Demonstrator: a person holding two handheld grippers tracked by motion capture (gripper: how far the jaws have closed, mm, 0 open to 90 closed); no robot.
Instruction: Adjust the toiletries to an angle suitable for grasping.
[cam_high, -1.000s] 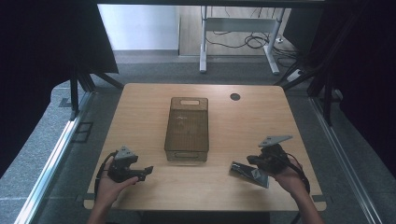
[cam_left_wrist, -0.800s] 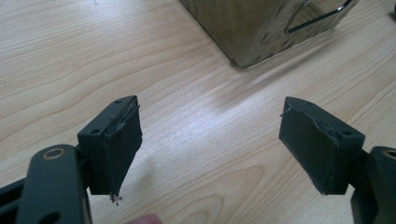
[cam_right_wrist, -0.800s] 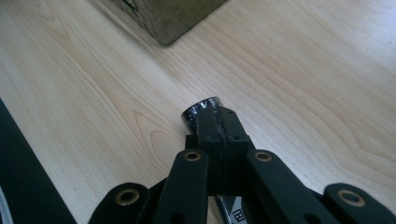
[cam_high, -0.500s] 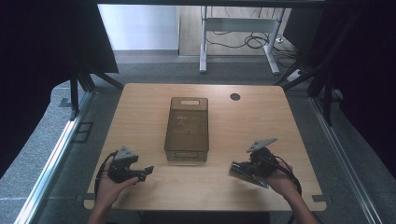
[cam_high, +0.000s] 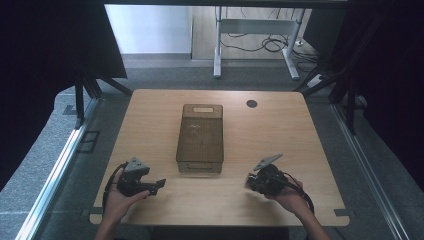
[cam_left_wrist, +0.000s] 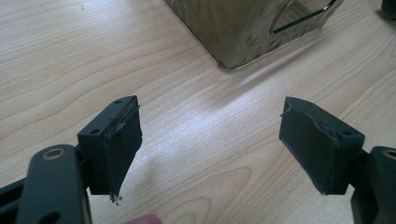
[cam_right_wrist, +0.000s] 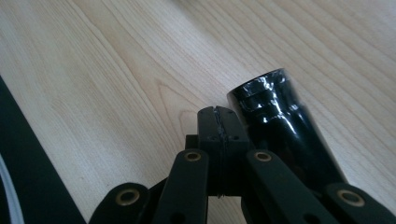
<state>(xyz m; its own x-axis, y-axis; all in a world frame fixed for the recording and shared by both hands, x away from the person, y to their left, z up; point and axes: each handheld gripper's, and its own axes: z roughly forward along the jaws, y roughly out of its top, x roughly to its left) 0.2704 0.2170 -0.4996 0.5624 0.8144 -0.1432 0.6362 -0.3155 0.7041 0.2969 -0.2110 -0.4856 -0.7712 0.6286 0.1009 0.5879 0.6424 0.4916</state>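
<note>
- Wooden table (cam_high: 300, 135) fills the middle of a dim room, with a dark see-through bin (cam_high: 200, 137) standing upright at its centre.
- Left gripper (cam_high: 152, 185) rests near the front left edge, its jaws wide apart and empty; in its own view the bin's (cam_left_wrist: 252, 28) corner lies just ahead.
- Right gripper (cam_high: 250, 181) sits low at the front right, jaws pressed together with nothing visible between them.
- A glossy black tube (cam_right_wrist: 275, 121) lies on the wood right beside those jaws, apparently outside them.
- My judgement: the work is at an early stage. The tube is not held and the bin looks empty, so grasping the tube and carrying it to the bin remain.
</note>
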